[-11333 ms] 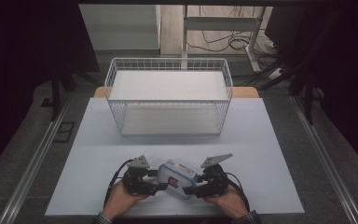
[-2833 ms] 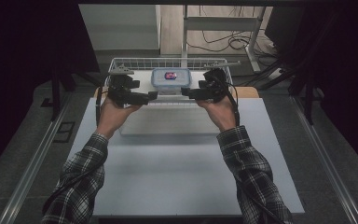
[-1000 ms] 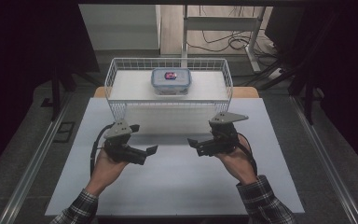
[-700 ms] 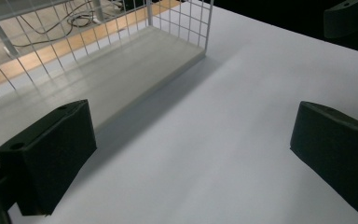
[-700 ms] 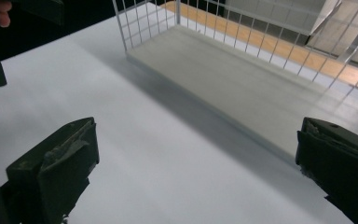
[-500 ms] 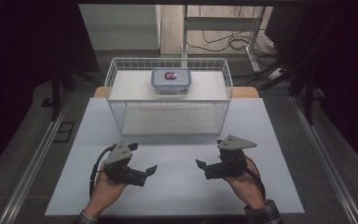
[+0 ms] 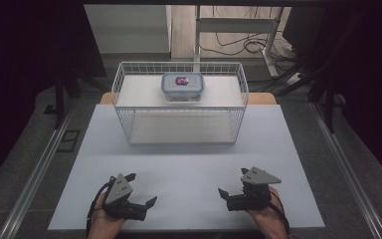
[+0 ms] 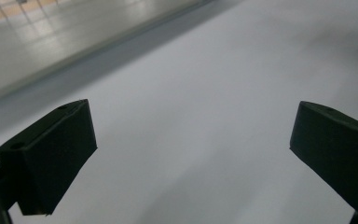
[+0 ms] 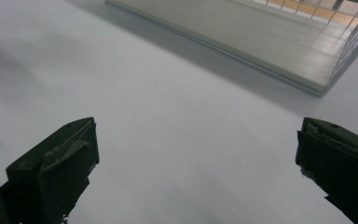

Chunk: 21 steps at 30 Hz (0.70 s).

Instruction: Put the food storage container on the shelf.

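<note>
Your left gripper (image 7: 142, 199) and right gripper (image 7: 229, 195) hover near the table's (image 7: 189, 169) front edge, jaws spread and empty. The lidded container (image 7: 182, 85) sits inside the wire basket (image 7: 129, 124), well apart.

Each hand holds a black gripper, the left gripper (image 7: 140, 191) and the right gripper (image 7: 223, 193). Both have two thick, blocky black jaws, a grey three-cornered plate on top, and a black cable that loops near the wrist.

The hand-held gripper (image 9: 193, 172) hovers, jaws wide apart, over the white table (image 9: 168, 116) near the wire basket (image 9: 354, 46).
</note>
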Each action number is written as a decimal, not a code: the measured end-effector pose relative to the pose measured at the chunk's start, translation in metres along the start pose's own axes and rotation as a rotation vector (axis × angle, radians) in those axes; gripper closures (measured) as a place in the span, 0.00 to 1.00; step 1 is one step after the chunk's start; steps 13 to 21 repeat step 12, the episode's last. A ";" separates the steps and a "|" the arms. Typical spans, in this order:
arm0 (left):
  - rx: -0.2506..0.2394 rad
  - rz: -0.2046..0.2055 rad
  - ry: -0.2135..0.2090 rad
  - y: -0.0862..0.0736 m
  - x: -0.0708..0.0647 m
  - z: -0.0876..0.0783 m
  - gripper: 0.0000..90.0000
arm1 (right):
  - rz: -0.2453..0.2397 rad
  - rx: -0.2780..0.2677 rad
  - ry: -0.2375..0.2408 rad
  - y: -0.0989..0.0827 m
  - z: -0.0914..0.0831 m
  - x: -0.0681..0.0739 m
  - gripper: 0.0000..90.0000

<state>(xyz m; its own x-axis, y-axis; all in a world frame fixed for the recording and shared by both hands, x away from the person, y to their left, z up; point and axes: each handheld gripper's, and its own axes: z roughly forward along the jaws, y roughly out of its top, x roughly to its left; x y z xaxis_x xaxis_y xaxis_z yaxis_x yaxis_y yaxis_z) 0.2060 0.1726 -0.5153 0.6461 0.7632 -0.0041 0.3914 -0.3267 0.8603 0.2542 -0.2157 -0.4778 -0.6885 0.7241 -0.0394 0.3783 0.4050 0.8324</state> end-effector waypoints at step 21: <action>0.140 0.049 0.032 -0.016 -0.001 0.025 0.00 | -0.045 0.182 0.011 -0.030 0.026 0.010 0.00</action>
